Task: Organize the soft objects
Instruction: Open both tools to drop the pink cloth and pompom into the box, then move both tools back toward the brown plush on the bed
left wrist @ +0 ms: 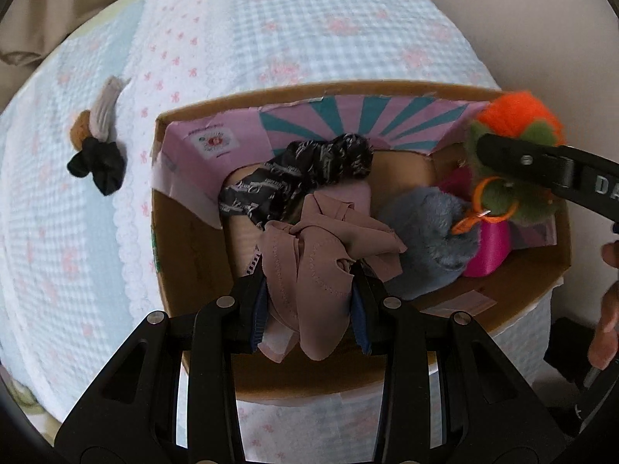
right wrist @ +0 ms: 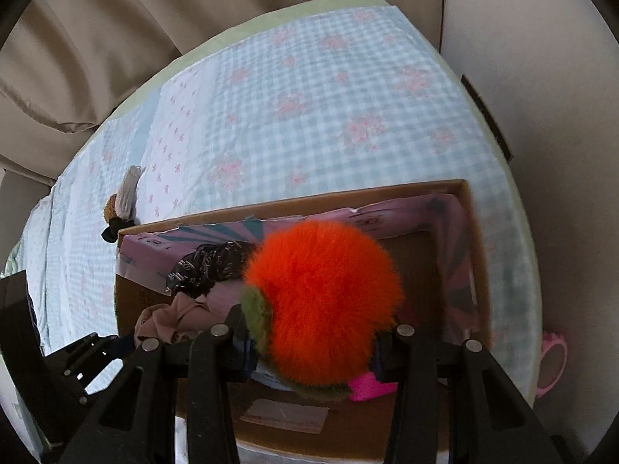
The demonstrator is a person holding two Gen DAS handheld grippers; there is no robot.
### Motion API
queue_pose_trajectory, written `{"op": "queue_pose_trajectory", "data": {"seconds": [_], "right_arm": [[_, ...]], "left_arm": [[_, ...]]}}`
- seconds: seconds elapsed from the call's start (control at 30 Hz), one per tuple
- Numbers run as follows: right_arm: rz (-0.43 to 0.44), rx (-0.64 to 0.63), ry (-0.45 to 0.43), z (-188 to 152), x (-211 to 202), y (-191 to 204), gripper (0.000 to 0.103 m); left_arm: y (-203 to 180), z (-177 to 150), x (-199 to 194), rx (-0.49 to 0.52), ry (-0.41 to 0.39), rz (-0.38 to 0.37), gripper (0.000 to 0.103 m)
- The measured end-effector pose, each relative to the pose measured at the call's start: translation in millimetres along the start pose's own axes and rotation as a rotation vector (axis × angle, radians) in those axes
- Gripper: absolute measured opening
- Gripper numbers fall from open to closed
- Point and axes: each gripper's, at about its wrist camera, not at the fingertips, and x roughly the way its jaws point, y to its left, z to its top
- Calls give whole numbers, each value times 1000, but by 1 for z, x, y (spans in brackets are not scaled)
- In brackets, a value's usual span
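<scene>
My left gripper (left wrist: 309, 290) is shut on a dusty-pink cloth (left wrist: 321, 247) and holds it over the open cardboard box (left wrist: 185, 239). My right gripper (right wrist: 313, 344) is shut on an orange and green fuzzy pompom (right wrist: 325, 301) with an orange ring, held above the box's right side; it also shows in the left wrist view (left wrist: 518, 123). Inside the box lie a black patterned cloth (left wrist: 305, 174), a grey-blue plush (left wrist: 433, 239) and a bright pink item (left wrist: 489, 247). A small bundle of black, grey and brown soft items (left wrist: 98, 143) lies on the bed left of the box.
The box (right wrist: 477, 255) stands on a bed with a blue checked, pink-flowered cover (left wrist: 290, 27). Beige curtains (right wrist: 96, 50) hang behind the bed. A pink round object (right wrist: 553, 363) sits at the bed's right edge.
</scene>
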Motion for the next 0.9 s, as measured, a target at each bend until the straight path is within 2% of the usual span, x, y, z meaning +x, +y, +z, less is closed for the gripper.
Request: {"op": "queue_pose_trajectory", "data": {"seconds": [0.03, 0.07, 0.1, 0.13, 0.2, 0.33, 0.63, 0.9], "right_arm": [[11, 6, 4, 1, 2, 1, 44], [21, 13, 9, 3, 3, 1, 47], [31, 17, 16, 5, 4, 2, 55], [37, 10, 18, 6, 4, 4, 73], [58, -14, 24, 9, 5, 7, 103], [79, -20, 45, 7, 6, 7, 103], [66, -6, 15, -1, -14, 7, 103], [12, -48, -49, -4, -58, 19, 103]], "left_arm": [[0, 1, -5, 5, -10, 1, 38], [-2, 1, -8, 11, -13, 7, 60], [-4, 2, -11, 23, -13, 33, 95], [-5, 2, -15, 40, -23, 75, 102], [-8, -3, -21, 76, -39, 106, 103], [-3, -5, -26, 69, -20, 72, 103], [5, -3, -52, 45, -61, 53, 103], [20, -18, -107, 27, -139, 21, 103]]}}
